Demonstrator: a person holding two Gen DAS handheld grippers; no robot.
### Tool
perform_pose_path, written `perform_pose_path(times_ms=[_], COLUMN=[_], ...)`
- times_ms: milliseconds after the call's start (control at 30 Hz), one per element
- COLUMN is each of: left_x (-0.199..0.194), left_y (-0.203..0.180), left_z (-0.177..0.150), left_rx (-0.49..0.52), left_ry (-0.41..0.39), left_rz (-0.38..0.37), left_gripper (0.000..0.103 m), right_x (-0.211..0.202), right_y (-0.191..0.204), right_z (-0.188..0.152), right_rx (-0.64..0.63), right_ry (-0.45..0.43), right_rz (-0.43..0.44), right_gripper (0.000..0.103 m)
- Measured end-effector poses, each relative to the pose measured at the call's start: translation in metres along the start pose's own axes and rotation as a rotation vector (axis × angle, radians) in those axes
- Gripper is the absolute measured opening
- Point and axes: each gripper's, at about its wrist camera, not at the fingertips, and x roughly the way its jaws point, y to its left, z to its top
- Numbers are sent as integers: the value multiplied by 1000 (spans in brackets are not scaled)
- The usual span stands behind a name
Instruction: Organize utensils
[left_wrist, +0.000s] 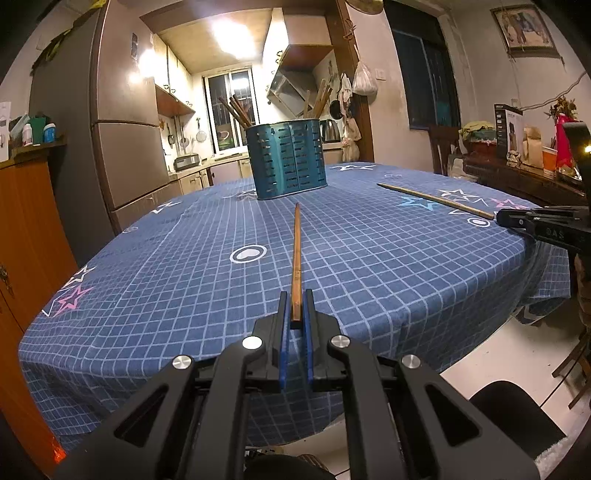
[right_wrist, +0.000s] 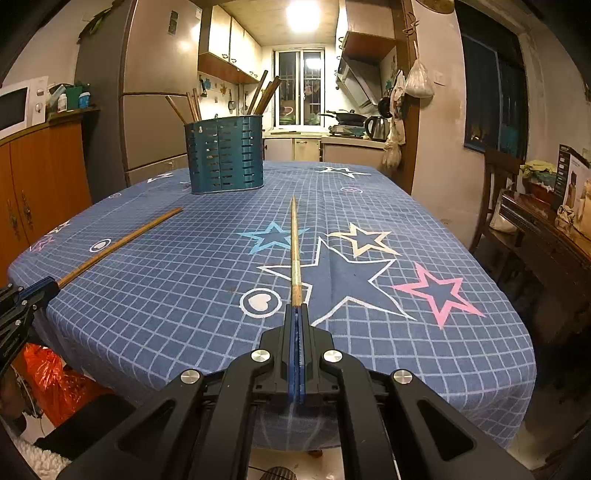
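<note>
We find a table covered by a blue grid-patterned cloth with printed stars (right_wrist: 369, 236), its near edge running just under both grippers. Toward the far side stands a teal slotted metal utensil holder (left_wrist: 287, 158), upright, with several brown wooden chopsticks already leaning inside it; we judge it to be the destination for the loose ones.

Two long brown wooden chopsticks remain outside the holder. The left gripper (left_wrist: 296, 309) is clamped on the butt end of the first chopstick (left_wrist: 296, 254), whose shaft points almost straight at the holder. The right gripper (right_wrist: 296, 308) is closed tight on the thick end of the second chopstick (right_wrist: 294, 243), whose tip also points toward the holder's side of the table. Whether either shaft rests on the cloth or is lifted clear we cannot tell. Holding each by its end leaves the full length free to go into the holder's open top, in our judgement.

The cloth between the chopstick tips and the holder is bare, so the approach is unobstructed. The two grippers sit well apart along the near edge. The chopsticks already in the holder lean outward and could foul an entry.
</note>
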Motion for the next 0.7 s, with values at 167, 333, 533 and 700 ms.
perform_pose_path(times_ms=[167,333,533,700], left_x=[0,0,1,2], left_y=[-1,-2,-3,-3], left_z=[0,-1,-1,-1], left_rx=[8,12,14,15], left_ry=[-1,-5,-4,-4], left_rz=[3,7,8,10], left_gripper=[5,5,5,5], right_x=[1,-4,1,12], right_y=[-3,-6,-5,-1], right_z=[2,-3,-2,7], right_rx=[13,22,-1,-34], right_ry=[10,7,-10,-6], right_rz=[-3,-1,25,36], right_gripper=[13,68,38,23])
